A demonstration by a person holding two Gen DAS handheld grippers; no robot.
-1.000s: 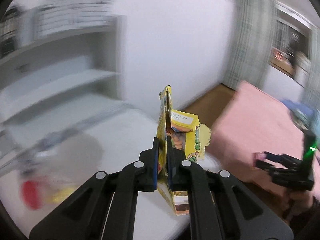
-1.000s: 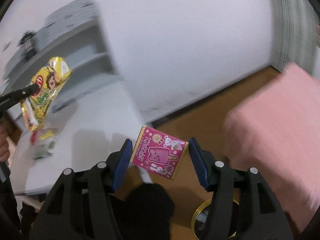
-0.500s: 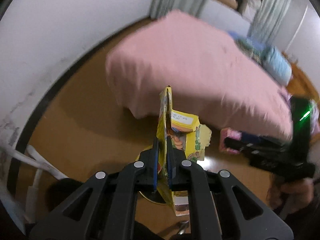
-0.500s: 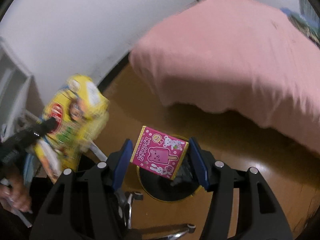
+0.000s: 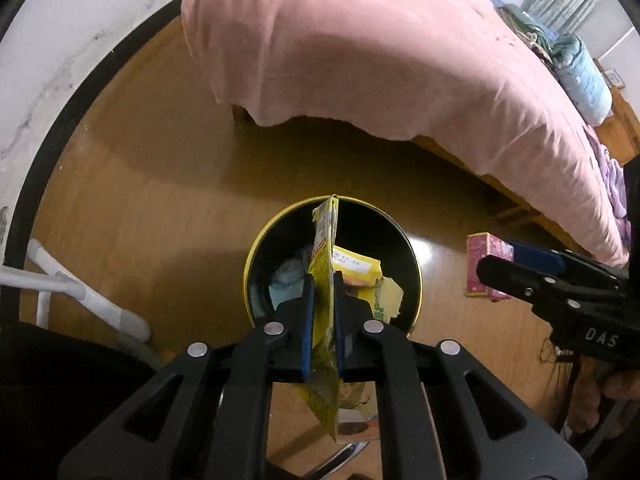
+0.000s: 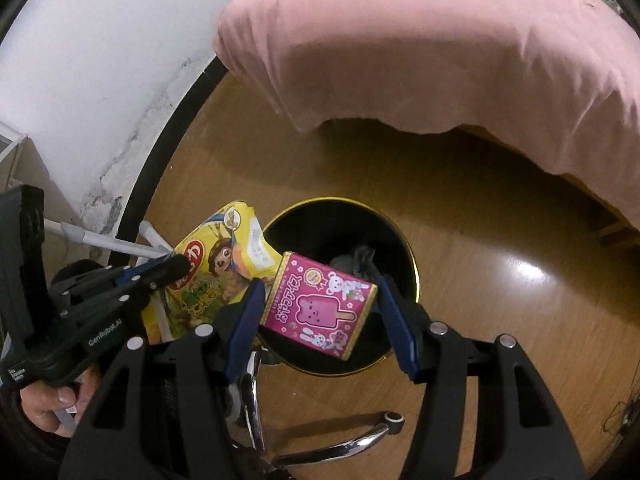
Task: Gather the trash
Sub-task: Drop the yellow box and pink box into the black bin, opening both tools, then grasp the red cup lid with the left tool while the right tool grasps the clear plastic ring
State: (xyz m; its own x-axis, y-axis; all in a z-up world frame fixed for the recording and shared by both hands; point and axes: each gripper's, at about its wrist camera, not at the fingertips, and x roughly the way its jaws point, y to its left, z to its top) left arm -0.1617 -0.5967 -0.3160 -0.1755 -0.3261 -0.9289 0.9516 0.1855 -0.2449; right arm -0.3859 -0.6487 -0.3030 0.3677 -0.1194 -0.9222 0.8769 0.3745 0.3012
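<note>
My left gripper [image 5: 322, 304] is shut on a yellow snack bag [image 5: 326, 248] and holds it above a black bin with a yellow rim [image 5: 276, 232]. The bin holds some blue-white paper trash [image 5: 286, 276]. My right gripper [image 6: 320, 304] is shut on a pink ice-cream box [image 6: 320, 306] and holds it over the near side of the bin [image 6: 340, 216]. The right wrist view shows the left gripper [image 6: 176, 264] with the yellow bag [image 6: 216, 268] just left of the bin. The left wrist view shows the pink box [image 5: 486, 264] right of the bin.
A bed with a pink sheet [image 5: 380, 52] stands behind the bin on a wooden floor [image 5: 160, 184]. A white wall with a black baseboard [image 6: 160, 152] is to the left. White table legs [image 5: 80, 292] and a chrome chair base [image 6: 320, 440] are close by.
Both grippers have swung away from the white table and shelves and down toward the floor. They now hold the yellow bag and the pink box above the bin.
</note>
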